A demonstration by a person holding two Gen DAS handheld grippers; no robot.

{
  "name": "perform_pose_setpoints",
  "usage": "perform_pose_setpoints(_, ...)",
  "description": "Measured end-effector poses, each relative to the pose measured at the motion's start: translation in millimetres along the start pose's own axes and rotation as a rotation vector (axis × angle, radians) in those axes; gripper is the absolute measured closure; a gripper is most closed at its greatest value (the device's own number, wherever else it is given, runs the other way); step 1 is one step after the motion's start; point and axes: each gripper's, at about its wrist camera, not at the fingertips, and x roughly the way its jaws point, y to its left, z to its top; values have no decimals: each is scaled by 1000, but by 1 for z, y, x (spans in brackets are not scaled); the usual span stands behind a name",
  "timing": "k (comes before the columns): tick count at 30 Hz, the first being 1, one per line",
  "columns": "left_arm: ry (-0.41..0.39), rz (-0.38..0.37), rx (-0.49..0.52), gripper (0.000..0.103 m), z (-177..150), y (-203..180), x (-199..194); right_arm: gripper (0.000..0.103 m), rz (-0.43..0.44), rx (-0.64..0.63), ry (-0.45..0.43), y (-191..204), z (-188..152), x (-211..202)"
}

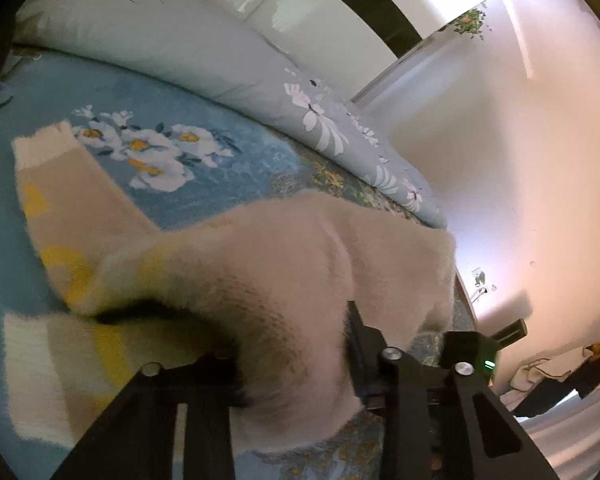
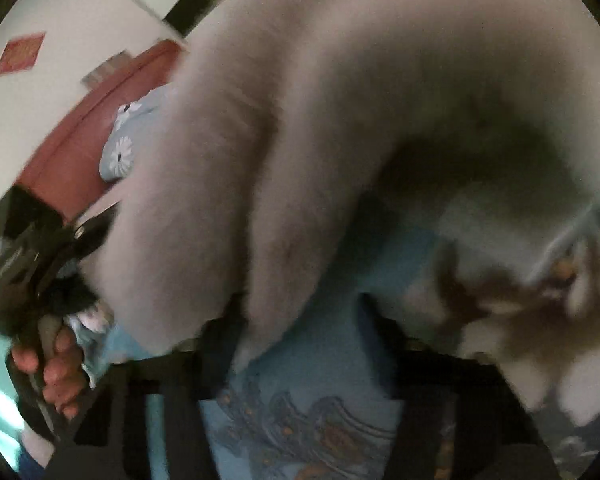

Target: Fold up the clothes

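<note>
Home bedroom: floral blue bedsheet [image 1: 188, 184], grey flowered duvet [image 1: 172, 44], red headboard [image 2: 76, 152], white walls.

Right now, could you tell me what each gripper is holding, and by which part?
The left gripper pinches the fuzzy beige sweater at a bunched fold, lifted off the floral bedsheet. The right gripper appears closed on another fold; blur hides which part.

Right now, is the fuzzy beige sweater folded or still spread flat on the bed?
Partly folded: its body is lifted and doubled over, while one sleeve lies flat on the blue floral bedsheet.
</note>
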Motion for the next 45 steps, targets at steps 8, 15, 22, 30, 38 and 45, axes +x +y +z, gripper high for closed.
perform_pose_setpoints(8,-103,-159,5,80,10,-21,-50,90,154,3,-113,13,28,-50)
perform_pose_setpoints(15,-266,-206,108,81,25,-58,-128,91,140,-181,-346,35,53,-169)
perform_pose_setpoints(22,-394,-255,140,81,26,-75,-197,91,60,-274,-573,52,57,-271)
perform_pose_setpoints(30,-286,-141,-19,81,30,-19,-140,99,-57,-159,-519,12,56,-255)
perform_pose_setpoints(38,-120,26,-208,81,12,60,-65,98,-96,-253,-302,10,24,-190)
perform_pose_setpoints(45,-109,90,-223,63,-7,81,-70,77,42,-482,22,54,-39,-88)
